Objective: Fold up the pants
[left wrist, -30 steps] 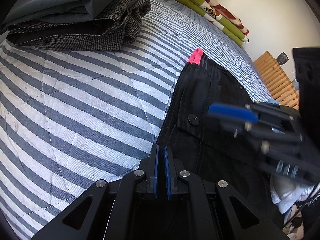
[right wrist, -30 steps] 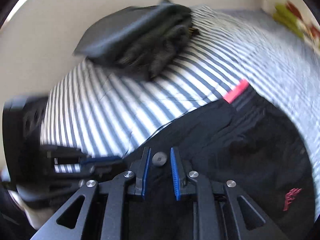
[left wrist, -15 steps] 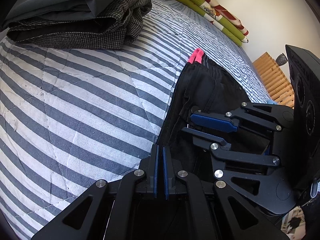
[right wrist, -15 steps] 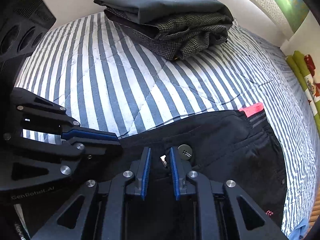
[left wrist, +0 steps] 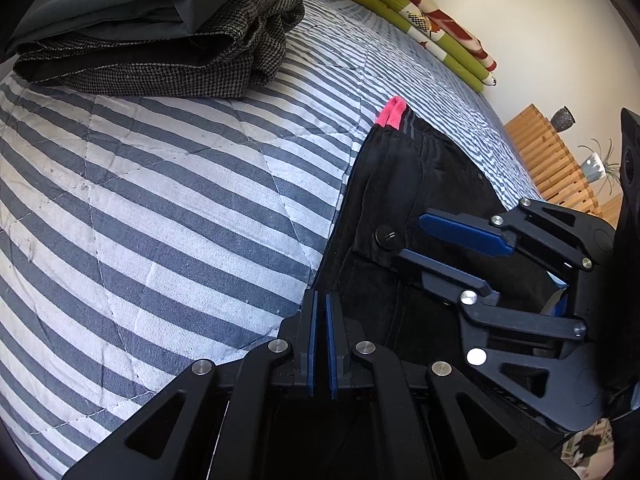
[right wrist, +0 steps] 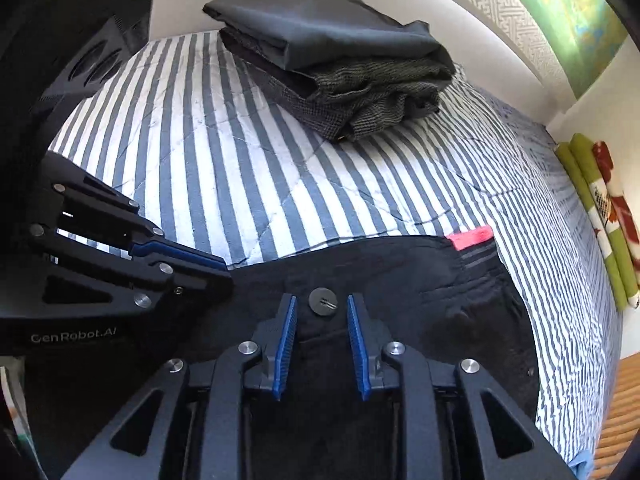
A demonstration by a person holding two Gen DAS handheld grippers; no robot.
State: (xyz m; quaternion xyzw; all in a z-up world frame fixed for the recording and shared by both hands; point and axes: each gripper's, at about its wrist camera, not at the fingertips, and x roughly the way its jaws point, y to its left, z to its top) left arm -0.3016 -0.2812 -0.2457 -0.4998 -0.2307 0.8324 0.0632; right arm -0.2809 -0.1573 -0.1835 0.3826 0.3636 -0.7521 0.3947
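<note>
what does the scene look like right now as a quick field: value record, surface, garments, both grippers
surface: striped quilt
task garment: black pants, spread flat, waistband button facing up, pink tag at one edge
other garments: folded stack further back
left gripper: shut on the pants' waistband edge
right gripper: jaws have just been opening, pads either side of the button, not pressing

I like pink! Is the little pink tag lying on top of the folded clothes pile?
No, the pink tag sticks out of the black pants, apart from the folded clothes pile.
</note>
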